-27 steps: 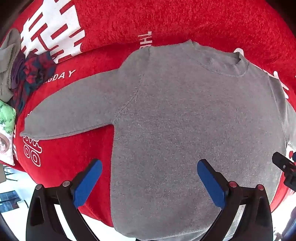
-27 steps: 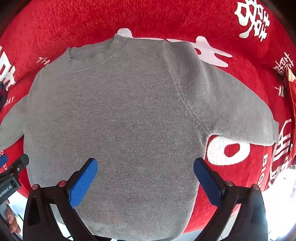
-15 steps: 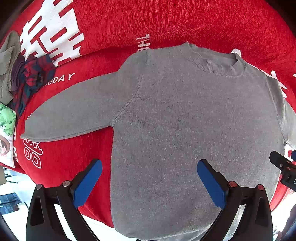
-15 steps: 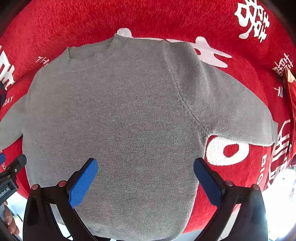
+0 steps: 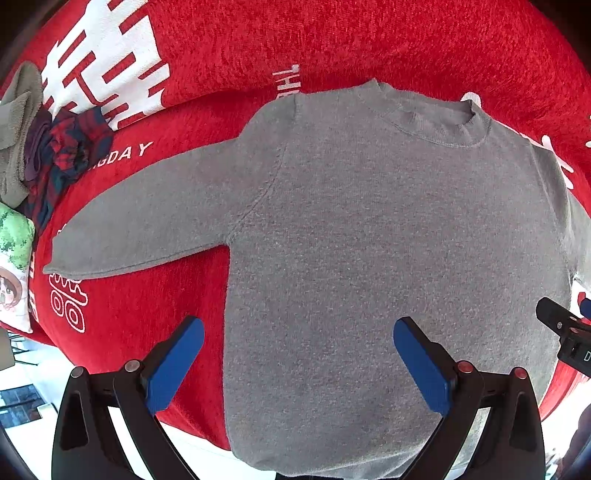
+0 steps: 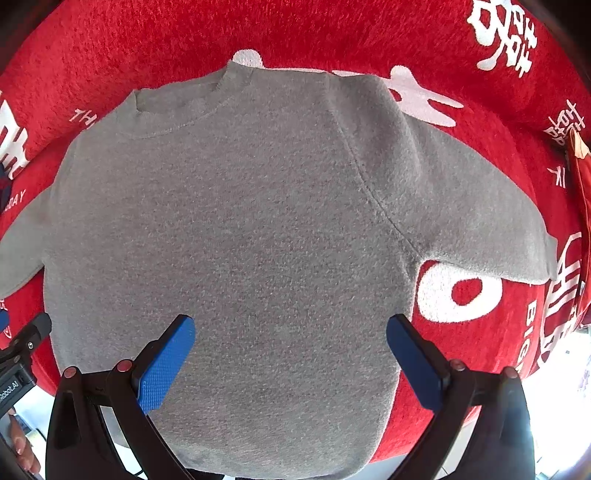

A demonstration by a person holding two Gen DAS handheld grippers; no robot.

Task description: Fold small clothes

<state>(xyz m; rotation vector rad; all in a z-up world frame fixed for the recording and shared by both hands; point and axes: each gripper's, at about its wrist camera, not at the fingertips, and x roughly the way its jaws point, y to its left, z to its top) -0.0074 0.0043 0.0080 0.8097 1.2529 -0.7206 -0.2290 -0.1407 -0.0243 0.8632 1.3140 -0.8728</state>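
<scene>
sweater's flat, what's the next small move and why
Probably lower the left tongs toward the left sleeve cuff and pinch it. The grey sweater lies spread flat on the red blanket, sleeves out, and both tongs are open, holding nothing.

Looks like a home to me, living room or bedroom, can't tell which. I'm over a soft seat or bed under a plush red cover point(image 5: 369, 40) with big white Chinese characters point(image 6: 506, 33) and English lettering (festive sort). A grey sweater point(image 5: 369, 240) lies flat on it. At the left edge sits a heap of clothes point(image 5: 48, 158), grey and red-navy plaid, beside a cartoon-print pillow point(image 5: 13, 258). Past the cover's near edge the floor is pale and very bright point(image 5: 33, 365), daylight probably. No benches, shelves or shop fittings in my views.
</scene>
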